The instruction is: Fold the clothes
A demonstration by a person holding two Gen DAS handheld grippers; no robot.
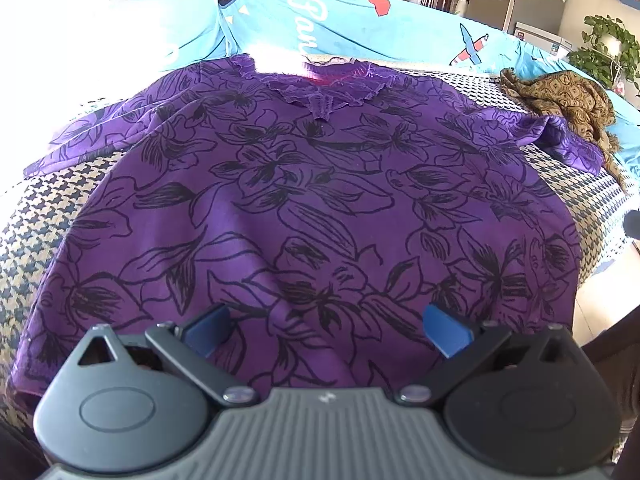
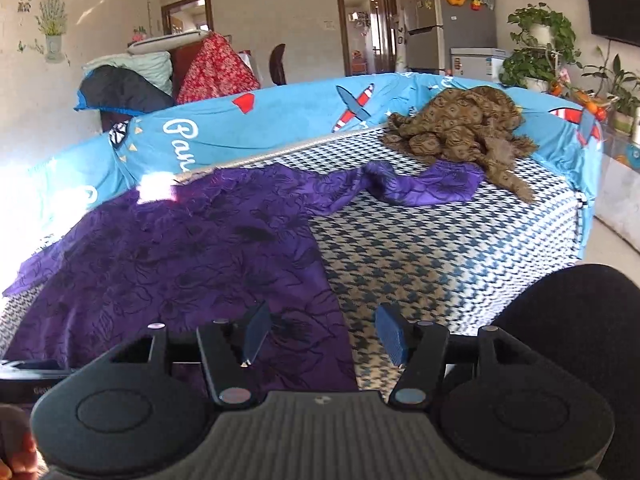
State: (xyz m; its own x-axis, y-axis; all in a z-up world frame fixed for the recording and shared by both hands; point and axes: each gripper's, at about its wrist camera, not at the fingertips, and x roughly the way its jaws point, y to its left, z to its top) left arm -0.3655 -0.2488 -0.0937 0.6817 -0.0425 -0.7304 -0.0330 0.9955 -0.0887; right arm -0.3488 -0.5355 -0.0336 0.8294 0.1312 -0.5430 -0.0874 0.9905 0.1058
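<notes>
Purple black-flowered thin knit top (image 1: pixel 304 200) spread flat on houndstooth-covered bed (image 2: pixel 460 248); likely soft, light, limp, best pinched at hem corners or sleeve; left gripper (image 1: pixel 326 330) and right gripper (image 2: pixel 322 334) both open, empty

Purple floral top (image 1: pixel 304 200) spread flat on houndstooth cover (image 1: pixel 52 216); left gripper (image 1: pixel 326 330) open above hem; brown patterned garment (image 1: pixel 568 100) far right.

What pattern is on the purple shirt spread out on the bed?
Black outlined flowers and leaves all over the purple shirt, clearest in the left wrist view.
</notes>
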